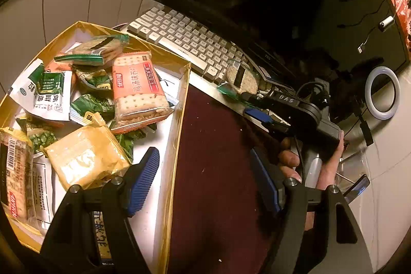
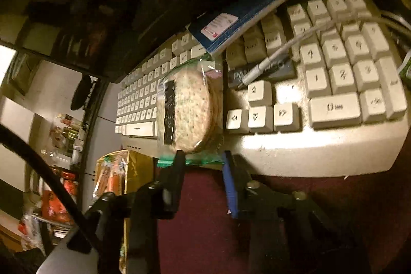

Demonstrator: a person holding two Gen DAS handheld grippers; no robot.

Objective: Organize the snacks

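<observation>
The cracker pack [image 2: 187, 109] lies on the keyboard [image 2: 321, 143], its green end seam hanging over the front edge. The right gripper [image 2: 203, 171] reaches that seam with its jaws narrowed to either side of it; whether the pads actually pinch the wrapper cannot be told. A blue book [image 2: 244, 14] and a pen [image 2: 267, 68] lie on the keys just behind the pack. The left gripper [image 1: 205, 181] hangs released over the rim of the gold box [image 1: 183, 104], nothing between its jaws. The box holds a heap of snack packets [image 1: 138, 91].
</observation>
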